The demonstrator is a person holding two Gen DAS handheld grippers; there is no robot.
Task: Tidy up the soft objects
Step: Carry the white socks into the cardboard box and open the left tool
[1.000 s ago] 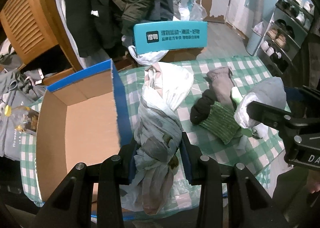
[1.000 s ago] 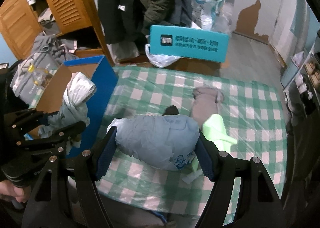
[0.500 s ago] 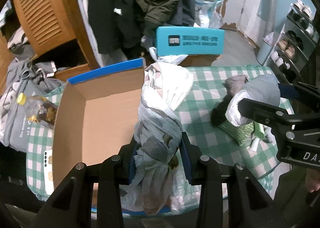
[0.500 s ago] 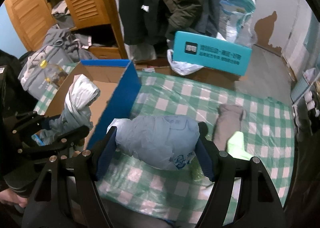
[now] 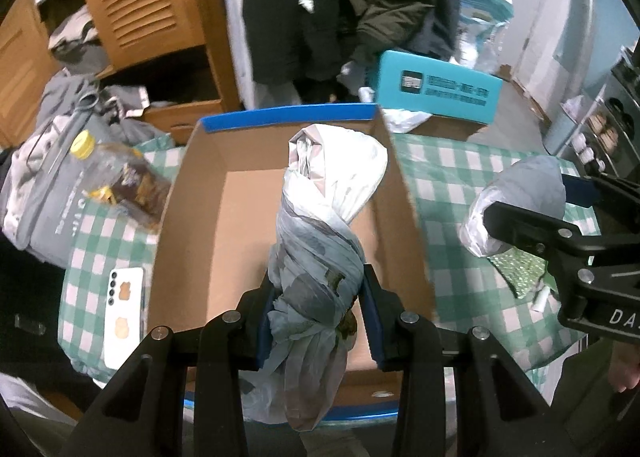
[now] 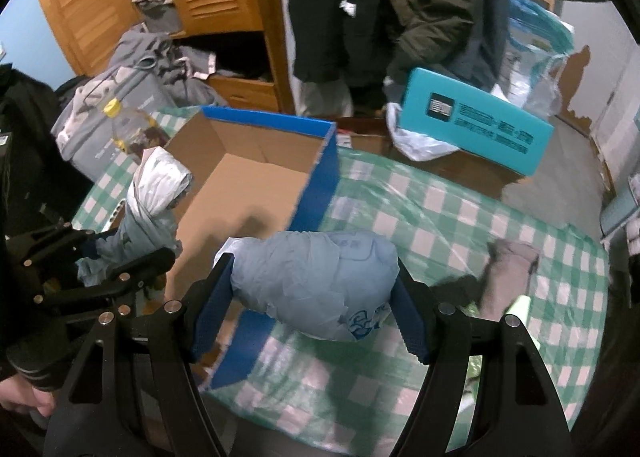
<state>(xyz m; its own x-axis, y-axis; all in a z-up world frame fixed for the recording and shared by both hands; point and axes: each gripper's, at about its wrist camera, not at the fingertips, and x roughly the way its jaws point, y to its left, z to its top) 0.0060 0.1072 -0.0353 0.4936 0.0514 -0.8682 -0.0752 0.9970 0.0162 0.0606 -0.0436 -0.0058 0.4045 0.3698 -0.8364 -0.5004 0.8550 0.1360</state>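
My left gripper (image 5: pixel 318 317) is shut on a twisted grey-white plastic bag bundle (image 5: pixel 320 217) and holds it above the open cardboard box (image 5: pixel 224 225) with the blue rim. In the right wrist view the same bundle (image 6: pixel 150 201) hangs over the box's left side, in the left gripper (image 6: pixel 120 257). My right gripper (image 6: pixel 310 305) is shut on a pale blue stuffed plastic bag (image 6: pixel 316 281), held over the box's blue right wall (image 6: pixel 320 177). From the left wrist view that bag (image 5: pixel 520 201) shows at the right.
The box stands on a green checked tablecloth (image 6: pixel 460 225). Grey and green soft items (image 6: pixel 508 277) lie at the right. A bottle (image 5: pixel 116 181) and a phone (image 5: pixel 122 313) lie left of the box. A teal box (image 6: pixel 476 121), hanging coats and a wooden wardrobe stand behind.
Both grippers have moved left with their bags. The twisted bundle has gone from above the cloth to above the box. The blue bag has reached the box's right wall.
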